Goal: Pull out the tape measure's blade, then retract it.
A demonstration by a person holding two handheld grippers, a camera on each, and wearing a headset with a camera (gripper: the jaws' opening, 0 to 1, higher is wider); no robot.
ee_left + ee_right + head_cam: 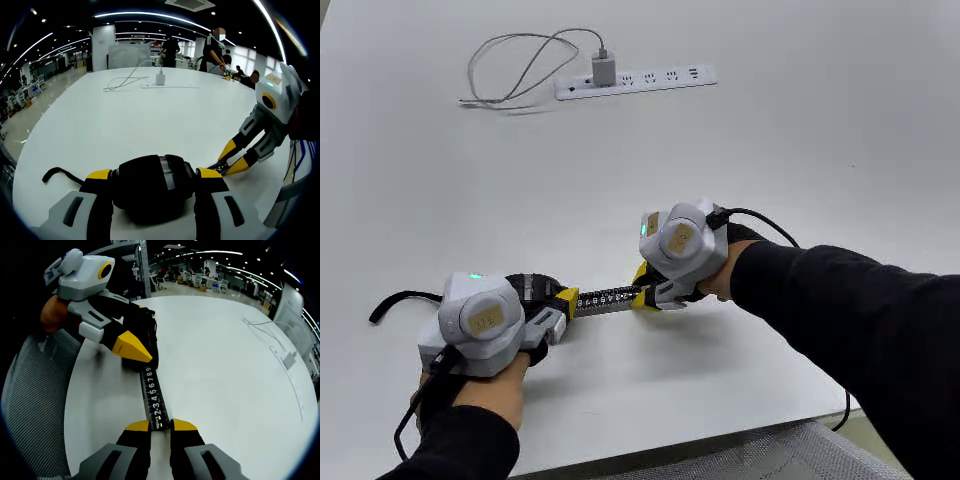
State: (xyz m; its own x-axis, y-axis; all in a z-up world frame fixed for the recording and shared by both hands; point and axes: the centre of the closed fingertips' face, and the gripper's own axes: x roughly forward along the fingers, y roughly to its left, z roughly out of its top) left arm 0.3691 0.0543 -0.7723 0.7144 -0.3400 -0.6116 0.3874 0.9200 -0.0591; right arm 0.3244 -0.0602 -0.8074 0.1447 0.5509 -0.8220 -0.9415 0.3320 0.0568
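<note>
The black tape measure case (152, 187) sits between the yellow-tipped jaws of my left gripper (155, 175), which is shut on it; in the head view the case (535, 288) lies at the table's front left with its black wrist strap (395, 300) trailing left. A short length of numbered blade (151, 395) runs out from the case (145, 335) toward my right gripper (161, 426), which is shut on the blade's end. In the head view the blade (607, 298) spans between the left gripper (560, 305) and the right gripper (642, 295).
A white power strip (640, 80) with a plugged-in charger (604, 68) and coiled grey cable (520, 65) lies at the back of the white table (770, 150). The table's front edge runs close under my arms. People stand in the far background.
</note>
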